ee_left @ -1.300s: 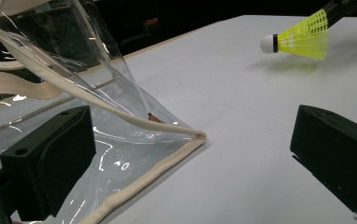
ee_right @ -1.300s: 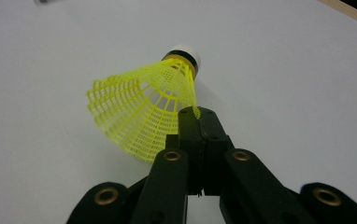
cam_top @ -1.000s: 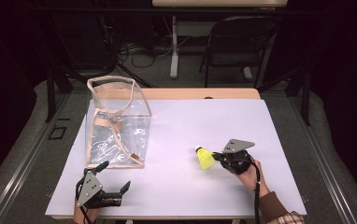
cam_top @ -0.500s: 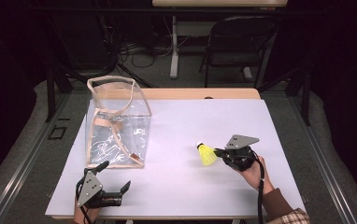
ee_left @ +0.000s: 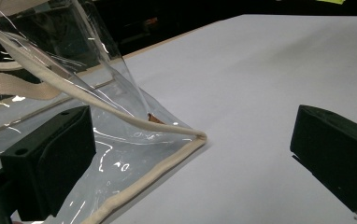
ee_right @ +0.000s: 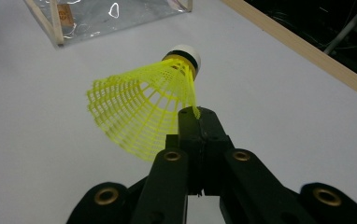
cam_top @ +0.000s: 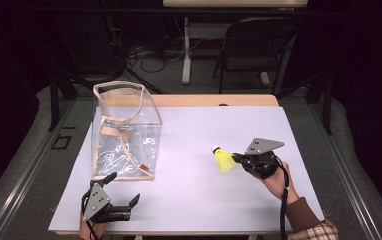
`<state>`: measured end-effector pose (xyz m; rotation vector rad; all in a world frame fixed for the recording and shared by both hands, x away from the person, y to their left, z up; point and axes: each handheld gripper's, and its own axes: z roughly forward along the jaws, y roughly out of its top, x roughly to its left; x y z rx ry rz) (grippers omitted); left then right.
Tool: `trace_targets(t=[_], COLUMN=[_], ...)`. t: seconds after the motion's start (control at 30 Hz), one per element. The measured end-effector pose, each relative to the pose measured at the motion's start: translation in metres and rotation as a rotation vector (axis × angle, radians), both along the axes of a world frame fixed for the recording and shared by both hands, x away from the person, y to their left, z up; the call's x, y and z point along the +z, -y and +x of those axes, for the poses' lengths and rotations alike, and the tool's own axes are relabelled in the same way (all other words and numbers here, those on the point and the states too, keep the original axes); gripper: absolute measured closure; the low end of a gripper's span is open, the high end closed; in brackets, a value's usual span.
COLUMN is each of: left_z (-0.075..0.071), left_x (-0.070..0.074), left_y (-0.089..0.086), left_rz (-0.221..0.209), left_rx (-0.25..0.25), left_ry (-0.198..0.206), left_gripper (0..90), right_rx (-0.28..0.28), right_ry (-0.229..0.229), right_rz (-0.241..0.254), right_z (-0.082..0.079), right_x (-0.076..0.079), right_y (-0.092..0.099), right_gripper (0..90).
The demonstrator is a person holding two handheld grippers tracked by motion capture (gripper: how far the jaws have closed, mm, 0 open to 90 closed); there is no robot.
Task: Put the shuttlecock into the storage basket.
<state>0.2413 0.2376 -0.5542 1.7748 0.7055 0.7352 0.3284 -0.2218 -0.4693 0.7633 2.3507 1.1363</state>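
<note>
The right gripper (cam_top: pixel 236 158) is carrying a yellow shuttlecock (cam_top: pixel 223 159) above the table (cam_top: pixel 189 130), apparently toward the clear bag (cam_top: pixel 125 131).

Its fingers are clamping together on the edge of the mesh skirt (ee_right: pixel 139 112), cork pointing away. The left gripper (cam_top: pixel 129 192) is waiting by the bag's near corner (ee_left: pixel 200 136), fingers (ee_left: pixel 50 158) apart and gripping nothing. Next, the shuttlecock probably needs lifting over the bag's open rim, which looks upright, before letting go.
</note>
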Motion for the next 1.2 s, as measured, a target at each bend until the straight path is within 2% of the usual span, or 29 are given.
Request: trace_targets(t=[0.6,1.2], left_z=[0.0,0.0], left_x=[0.0,0.0], left_y=[0.0,0.0], left_rz=[-0.003,0.0], left_rx=[0.001,-0.002], left_ry=[-0.002,0.0], left_gripper=[0.1,0.1], right_rx=[0.01,0.028], right_ry=[0.031,0.054], right_rz=[0.0,0.009], right_z=[0.004,0.013], right_x=[0.016,0.03], right_y=[-0.005,-0.02], right_gripper=[90.0,90.0])
